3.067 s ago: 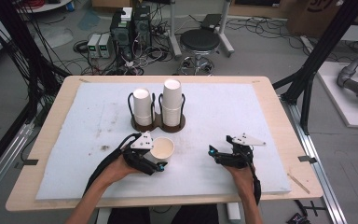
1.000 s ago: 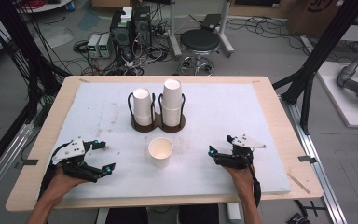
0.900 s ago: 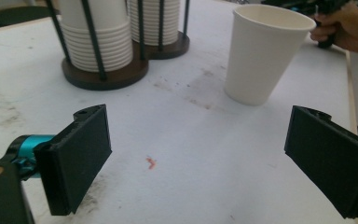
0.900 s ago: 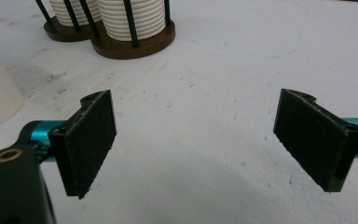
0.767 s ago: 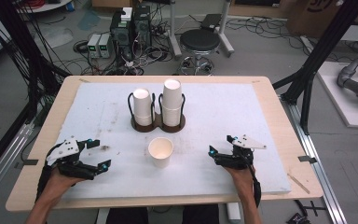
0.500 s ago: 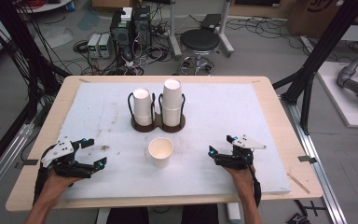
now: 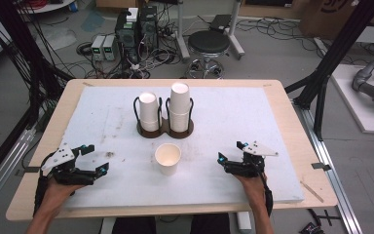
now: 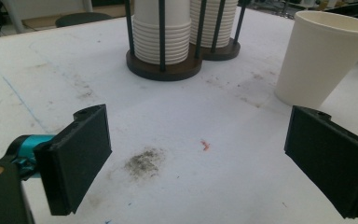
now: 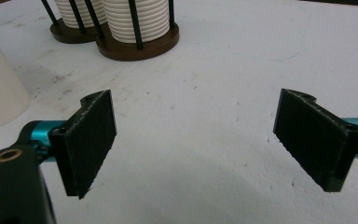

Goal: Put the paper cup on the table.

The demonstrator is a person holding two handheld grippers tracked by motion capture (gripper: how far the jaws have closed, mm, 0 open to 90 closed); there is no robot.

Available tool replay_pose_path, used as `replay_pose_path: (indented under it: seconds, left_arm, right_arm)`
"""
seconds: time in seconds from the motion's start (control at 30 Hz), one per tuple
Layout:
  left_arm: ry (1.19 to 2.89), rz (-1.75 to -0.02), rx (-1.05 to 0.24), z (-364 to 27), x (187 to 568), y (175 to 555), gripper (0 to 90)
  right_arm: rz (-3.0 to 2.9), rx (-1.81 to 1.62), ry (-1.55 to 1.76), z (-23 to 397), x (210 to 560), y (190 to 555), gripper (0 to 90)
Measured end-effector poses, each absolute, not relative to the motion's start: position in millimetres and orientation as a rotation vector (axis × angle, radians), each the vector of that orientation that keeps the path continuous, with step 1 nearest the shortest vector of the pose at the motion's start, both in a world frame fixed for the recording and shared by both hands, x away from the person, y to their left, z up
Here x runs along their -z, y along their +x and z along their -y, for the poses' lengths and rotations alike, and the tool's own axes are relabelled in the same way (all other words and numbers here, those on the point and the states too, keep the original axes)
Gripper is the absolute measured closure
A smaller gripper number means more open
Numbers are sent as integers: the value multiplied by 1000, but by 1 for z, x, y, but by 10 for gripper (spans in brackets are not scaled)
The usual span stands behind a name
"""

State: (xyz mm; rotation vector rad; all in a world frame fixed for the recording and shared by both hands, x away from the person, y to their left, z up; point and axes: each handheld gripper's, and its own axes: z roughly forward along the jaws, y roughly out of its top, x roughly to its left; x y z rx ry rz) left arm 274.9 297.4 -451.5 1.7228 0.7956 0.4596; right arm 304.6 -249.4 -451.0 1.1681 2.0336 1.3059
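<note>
- Paper cup (image 7: 168, 159): stands upright, mouth up, on the white mat (image 7: 253, 117) near the mat's front-centre. No contents are visible inside it in the high view. Nothing touches it.
- Cup holder (image 7: 165, 127): sits just beyond the paper cup, at its 12 o'clock, near but apart. It is a dark brown double base with thin black upright rods forming two bays.
- Left bay: holds the shorter stack of nested white cups (image 7: 148, 111), stacked mouth down.
- Right bay: holds the taller stack of nested white cups (image 7: 179, 107), stacked mouth down, rising above the rods.
- Left gripper (image 7: 91, 159): lies at the paper cup's 9 o'clock, well apart from it, at the mat's front-left edge. Jaws are spread wide and grasp nothing. In the left gripper view the paper cup (image 8: 320, 59) stands beyond the right-hand jaw, outside the gap; a dark smudge (image 8: 143, 161) and a small red mark (image 8: 205, 145) lie on the mat between the jaws.
- Right gripper (image 7: 230, 153): lies at the paper cup's 3 o'clock, apart from it, resting low on the mat. Jaws are spread wide and grasp nothing; bare mat shows between them in the right gripper view.
- Table (image 7: 292, 126): wooden top carrying the mat.
</note>
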Motion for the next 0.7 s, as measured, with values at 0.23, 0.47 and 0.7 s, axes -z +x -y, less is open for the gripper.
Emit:
replay_pose_path:
  seconds: [0.23, 0.47, 0.7]
  left_arm:
    - [1715, -792, -462, -297, 451, 275, 70]
    - [1715, -801, -472, -299, 453, 275, 71]
    - [1714, -800, -474, -301, 453, 275, 70]
  right_arm:
    - [-2024, -1304, 1165, 249, 451, 303, 136]
    - [-2028, -1313, 1172, 250, 451, 304, 136]
    - [-2026, -1313, 1172, 250, 451, 304, 136]
